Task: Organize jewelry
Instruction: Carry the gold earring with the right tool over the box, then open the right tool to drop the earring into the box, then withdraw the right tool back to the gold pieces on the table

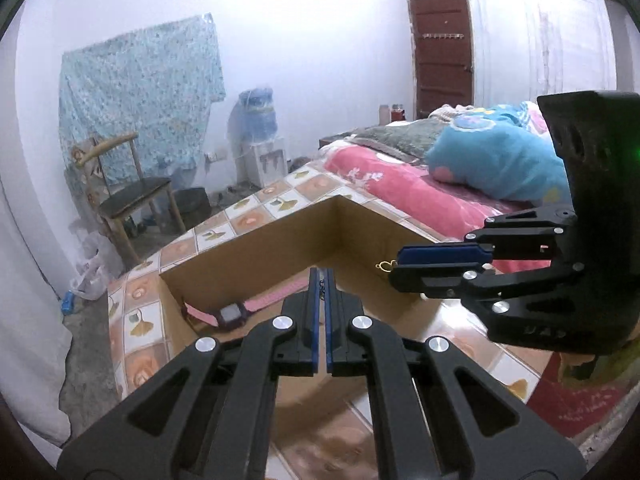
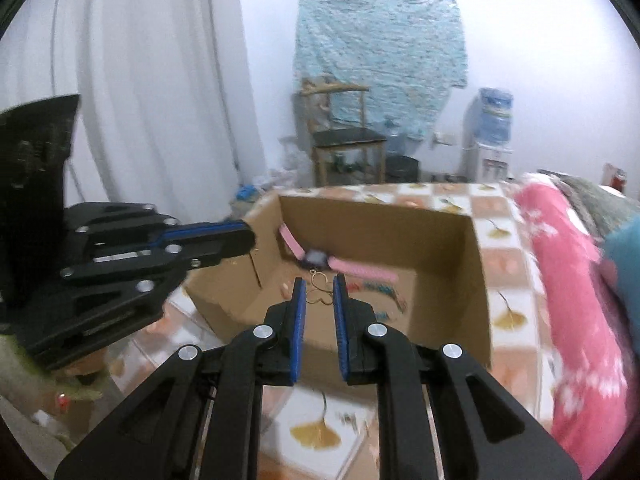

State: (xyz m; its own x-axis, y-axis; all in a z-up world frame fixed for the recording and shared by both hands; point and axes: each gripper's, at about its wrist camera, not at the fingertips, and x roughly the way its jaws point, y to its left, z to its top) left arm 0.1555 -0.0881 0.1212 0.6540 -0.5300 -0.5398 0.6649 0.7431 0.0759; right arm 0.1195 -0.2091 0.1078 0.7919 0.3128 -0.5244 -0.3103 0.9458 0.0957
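Between claw (image 2: pixel 320 288) pads, thin gold earring (image 2: pixel 319 290)

Each camera sits right behind its own claw and looks forward and down along the fingers. Both look into the same cardboard box (image 1: pixel 256 240) just ahead. The left camera sees the right claw (image 1: pixel 394 266) beside it, and the right camera sees the left claw (image 2: pixel 250 236).

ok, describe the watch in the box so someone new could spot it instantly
Find the open cardboard box on the tiled tabletop beside the bed. On the box floor, against its far wall, lies the watch, strap stretched flat to both sides. Its dark square face and pale pink strap set it apart from the small multicoloured pieces nearby and the thin gold wire earring in the right gripper.
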